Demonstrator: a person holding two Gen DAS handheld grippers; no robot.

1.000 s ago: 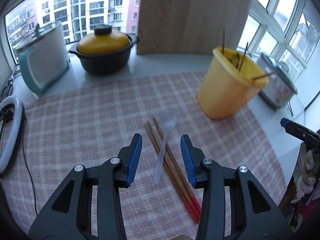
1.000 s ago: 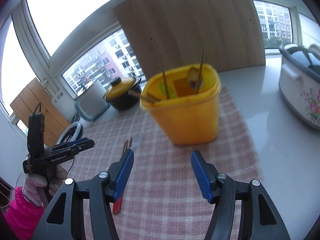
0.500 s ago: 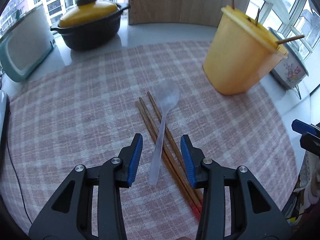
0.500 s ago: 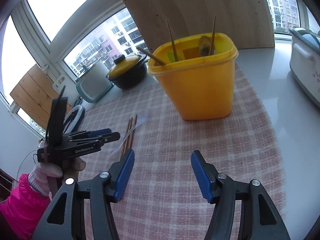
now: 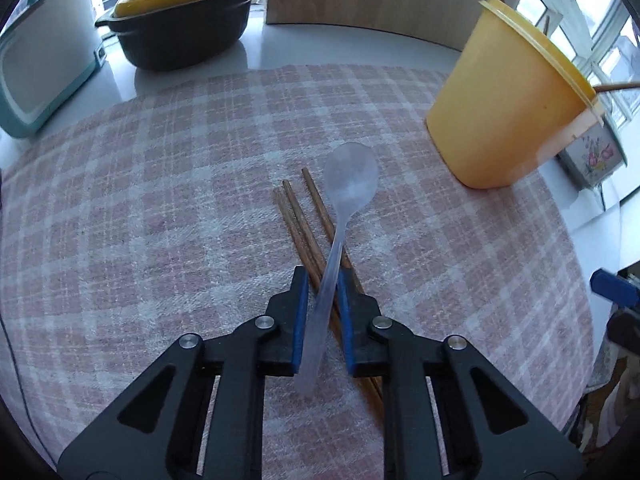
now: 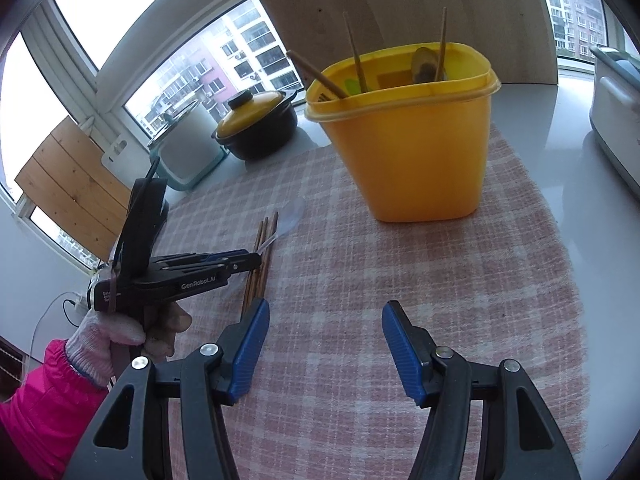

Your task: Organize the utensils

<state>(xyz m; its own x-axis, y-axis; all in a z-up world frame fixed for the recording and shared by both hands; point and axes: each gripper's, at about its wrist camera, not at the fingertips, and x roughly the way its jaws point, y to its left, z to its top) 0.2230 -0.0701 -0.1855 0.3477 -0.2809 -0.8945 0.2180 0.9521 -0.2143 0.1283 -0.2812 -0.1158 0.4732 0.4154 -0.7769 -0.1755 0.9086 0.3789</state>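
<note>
A clear plastic spoon (image 5: 350, 184) lies across several brown chopsticks (image 5: 298, 216) on the pink checked cloth. My left gripper (image 5: 322, 280) has its blue pads closed on the spoon's handle. In the right wrist view the spoon (image 6: 291, 212) and chopsticks (image 6: 262, 248) lie left of centre, with the left gripper (image 6: 252, 258) over them. The yellow utensil bin (image 6: 412, 136) stands behind, holding chopsticks and a spoon; it also shows in the left wrist view (image 5: 508, 96). My right gripper (image 6: 326, 316) is open and empty above the cloth.
A black pot with a yellow lid (image 5: 180, 12) and a teal-edged appliance (image 5: 36, 64) stand at the back left. A wooden board (image 6: 400, 12) leans behind the bin. A white flowered cooker (image 6: 616, 120) stands at the right. The cloth (image 6: 400, 280) ends near the counter edge.
My left gripper has come down over the spoon and its jaws have closed on the handle. The right gripper stayed open and moved a little closer to the bin.
</note>
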